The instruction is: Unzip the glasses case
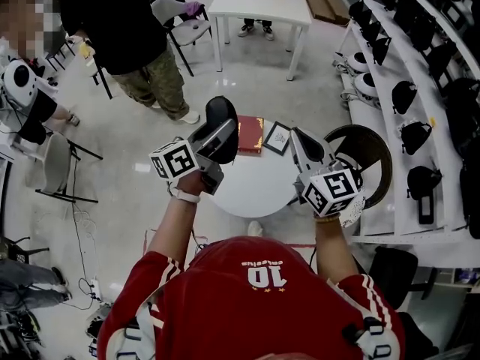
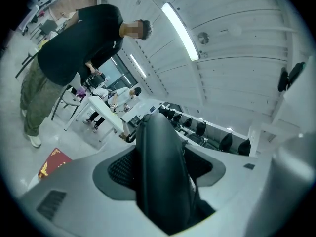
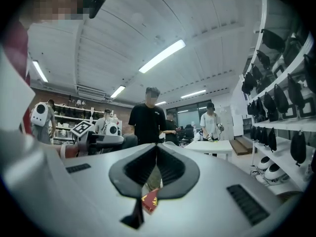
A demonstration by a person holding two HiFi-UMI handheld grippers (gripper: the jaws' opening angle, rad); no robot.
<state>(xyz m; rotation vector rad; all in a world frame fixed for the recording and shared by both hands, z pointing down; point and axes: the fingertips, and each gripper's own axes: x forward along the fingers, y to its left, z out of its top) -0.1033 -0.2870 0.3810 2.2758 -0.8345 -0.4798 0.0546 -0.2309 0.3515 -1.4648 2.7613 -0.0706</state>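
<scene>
Left gripper view shows the left gripper (image 2: 162, 164) clamped on the black glasses case (image 2: 158, 196), which stands up between its wide-set jaws. In the head view the case is held over the round table (image 1: 255, 190). The right gripper (image 3: 156, 148) has its jaws together, apart from the case.

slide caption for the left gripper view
Left gripper shut on a black oval glasses case, a person in black standing beyond.

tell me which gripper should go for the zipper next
Right. The left gripper is clamped on the glasses case, held above the round table. The right gripper sits beside it, jaws together and off the case, so it is likely free to reach for the zipper.
</scene>
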